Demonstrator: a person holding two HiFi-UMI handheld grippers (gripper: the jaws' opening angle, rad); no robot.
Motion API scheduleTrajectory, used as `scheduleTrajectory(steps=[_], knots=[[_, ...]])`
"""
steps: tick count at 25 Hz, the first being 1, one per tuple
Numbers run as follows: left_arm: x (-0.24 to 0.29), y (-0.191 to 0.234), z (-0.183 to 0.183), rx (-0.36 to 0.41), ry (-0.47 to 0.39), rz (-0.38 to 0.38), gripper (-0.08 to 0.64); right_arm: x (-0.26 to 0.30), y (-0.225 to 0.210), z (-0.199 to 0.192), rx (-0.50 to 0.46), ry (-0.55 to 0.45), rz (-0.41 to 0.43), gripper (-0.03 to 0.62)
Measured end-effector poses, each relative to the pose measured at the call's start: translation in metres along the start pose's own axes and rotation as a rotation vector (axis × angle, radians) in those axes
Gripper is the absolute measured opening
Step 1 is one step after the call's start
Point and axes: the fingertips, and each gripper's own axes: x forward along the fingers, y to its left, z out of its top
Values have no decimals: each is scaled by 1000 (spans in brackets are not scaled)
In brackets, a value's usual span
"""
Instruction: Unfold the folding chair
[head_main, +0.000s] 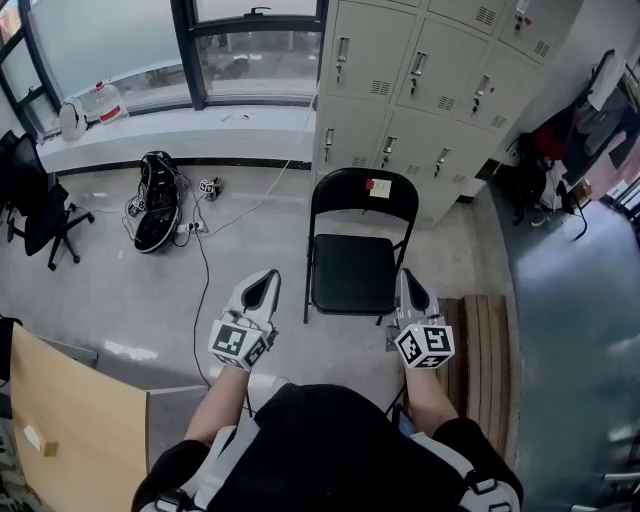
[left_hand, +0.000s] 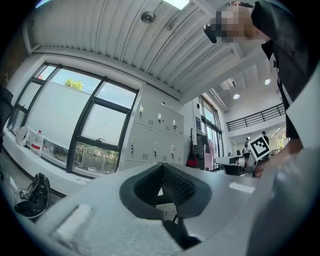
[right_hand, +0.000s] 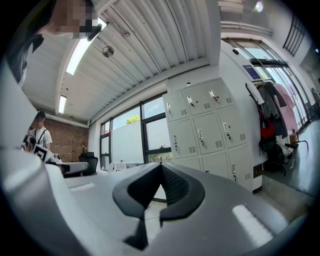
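Observation:
A black folding chair (head_main: 352, 262) stands unfolded on the floor in front of me, seat flat and backrest toward the grey lockers, with a small red and pale sticker on the backrest. My left gripper (head_main: 266, 284) hovers just left of the seat, clear of the chair, jaws shut and empty. To the right of the seat my right gripper (head_main: 408, 283) is close beside the chair frame, also shut with nothing in it. In the left gripper view my left gripper (left_hand: 161, 166) points at the lockers; my right gripper (right_hand: 161, 165) faces the same way in its own view.
Grey lockers (head_main: 430, 70) stand behind the chair. A wooden slatted pallet (head_main: 485, 345) lies right of my right gripper. A black bag (head_main: 155, 200) and cables lie on the floor at left, an office chair (head_main: 40, 205) farther left, a wooden board (head_main: 70, 425) near my left side.

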Motion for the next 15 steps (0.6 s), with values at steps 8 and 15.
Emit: scheduleTrajectory(steps=[8,15], knots=[[9,4,9,1,-7,4,-2,4,-7,8,-7,-20,6,3],[10,4,17,11,-24,-1,-2,3,1,12,-11,-33,20,3]])
